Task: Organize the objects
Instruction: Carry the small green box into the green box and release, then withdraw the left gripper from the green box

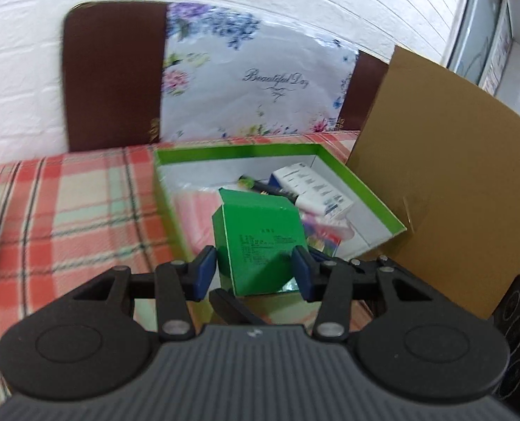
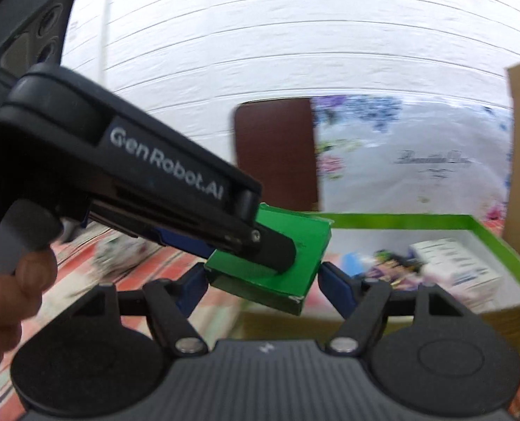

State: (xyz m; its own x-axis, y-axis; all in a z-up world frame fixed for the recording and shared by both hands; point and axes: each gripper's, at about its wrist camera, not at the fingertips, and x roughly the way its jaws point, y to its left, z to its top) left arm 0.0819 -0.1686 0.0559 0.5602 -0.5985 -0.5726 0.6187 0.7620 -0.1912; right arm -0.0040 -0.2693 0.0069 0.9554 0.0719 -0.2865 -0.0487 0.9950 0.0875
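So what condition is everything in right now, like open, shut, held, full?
Small green box: closed, held off the table by both grippers.
Left hand-held gripper: clamped on the small green box.
Right hand-held gripper: closed on the same box's sides.
Green-rimmed tray box: lidless, partly filled with packets.
Brown cardboard sheet: standing upright beside the tray box.

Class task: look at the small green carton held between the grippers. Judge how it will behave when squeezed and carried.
The small green carton looks like thin card with crisp folded edges, so it probably dents under hard squeezing. It seems light for its size. Its flat faces give the left gripper and right gripper steady contact; rolling is unlikely.
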